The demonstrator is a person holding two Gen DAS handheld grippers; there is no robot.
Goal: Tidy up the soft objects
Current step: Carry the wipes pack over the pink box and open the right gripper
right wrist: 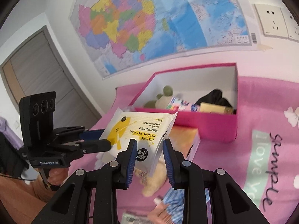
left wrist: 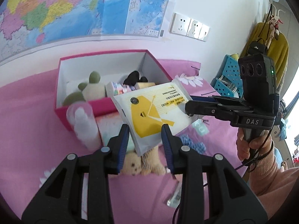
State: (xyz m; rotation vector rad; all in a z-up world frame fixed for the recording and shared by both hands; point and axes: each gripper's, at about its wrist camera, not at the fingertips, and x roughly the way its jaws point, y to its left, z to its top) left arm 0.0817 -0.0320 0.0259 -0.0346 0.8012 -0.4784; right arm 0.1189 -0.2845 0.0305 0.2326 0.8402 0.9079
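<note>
The pack of wet wipes [left wrist: 149,110] hangs in the air just before the near wall of the pink box [left wrist: 102,52], above the bed [left wrist: 28,121], and it is carried by two claws at once. The left claw [left wrist: 145,128] is closed on the pack's left near corner. The right claw [left wrist: 188,104] pinches the right edge, one finger behind the pack and one in front. I think it is held from both ends because the pack is soft and flat; with one grip only it would probably bend and hang down. With two grips it stays spread, tilted with the far edge already over the rim of the box. This looks like the step of bringing it over the wall to put it inside, and the pack is not yet in. In the box I count four things: one green and cream plush toy [left wrist: 91,87] at the left, one colourful pack of tissues [left wrist: 119,89] in the middle, one black soft thing [left wrist: 133,78] at the far right, and one tan block [left wrist: 145,85] beside it. On the bed below the pack lies one brown teddy bear [left wrist: 134,164], and to its right one blue checked cloth [left wrist: 194,143]. Left of the bear is one white soft thing [left wrist: 84,125] in clear wrap; what it is I cannot tell.
</note>
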